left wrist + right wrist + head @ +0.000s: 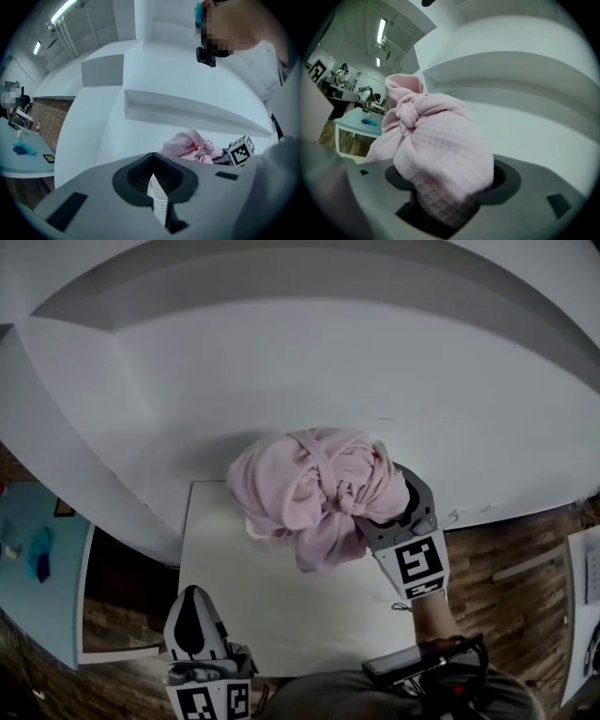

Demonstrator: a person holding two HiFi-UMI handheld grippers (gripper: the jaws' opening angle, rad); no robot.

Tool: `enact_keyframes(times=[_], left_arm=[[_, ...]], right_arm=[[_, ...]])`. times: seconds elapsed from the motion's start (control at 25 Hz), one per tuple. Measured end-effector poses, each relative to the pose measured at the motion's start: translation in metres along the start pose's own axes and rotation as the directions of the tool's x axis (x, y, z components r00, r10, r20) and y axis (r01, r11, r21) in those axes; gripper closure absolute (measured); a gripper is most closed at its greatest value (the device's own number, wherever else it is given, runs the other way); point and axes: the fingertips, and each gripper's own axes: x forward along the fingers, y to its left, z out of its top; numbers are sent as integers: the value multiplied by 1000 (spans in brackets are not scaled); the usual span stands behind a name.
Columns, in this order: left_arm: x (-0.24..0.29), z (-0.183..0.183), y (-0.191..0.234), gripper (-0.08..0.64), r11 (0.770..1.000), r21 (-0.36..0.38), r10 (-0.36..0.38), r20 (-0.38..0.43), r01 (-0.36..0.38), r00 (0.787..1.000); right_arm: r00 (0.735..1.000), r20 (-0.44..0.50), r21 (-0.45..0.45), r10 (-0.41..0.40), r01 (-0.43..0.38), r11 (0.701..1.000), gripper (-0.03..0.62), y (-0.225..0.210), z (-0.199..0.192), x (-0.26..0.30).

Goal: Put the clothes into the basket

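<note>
Head view, left to right: your left tool sits low at near edge of bench, jaws pressed together, nothing between them. One pink knotted clothes bundle at bench far edge, pinched from right by your right tool. Step in hand: carry, judged. No basket in any view; next move calls for finding it, then bringing bundle over it before spreading jaws. Count: one bundle, two tools, one bench.

This looks like a lab or test studio, not a home — strip lights run along a high ceiling and plain white blocks back the white counter. Beyond it are a plank floor, a brick wall, pale-blue tables, people at benches — and a black-and-white wall marker.
</note>
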Motion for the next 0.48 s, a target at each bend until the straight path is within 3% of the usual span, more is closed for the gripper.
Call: enact_keyframes(times=[0.12, 0.24, 0.32, 0.48], left_arm=[[4, -6, 2, 552, 999, -14, -30, -9, 30, 1000], [15, -14, -3, 552, 998, -23, -56, -24, 55, 998], [34, -22, -16, 552, 998, -22, -68, -45, 67, 997], [81, -41, -49, 552, 997, -10, -79, -96, 79, 992]], right_arm=[[998, -46, -20, -43, 42, 999, 221, -4, -15, 0], [994, -106, 0, -36, 36, 999, 216, -11, -36, 3], [982, -188, 22, 14, -10, 1000, 199, -26, -67, 17], [931, -340, 20, 135, -136, 990, 141, -42, -129, 41]])
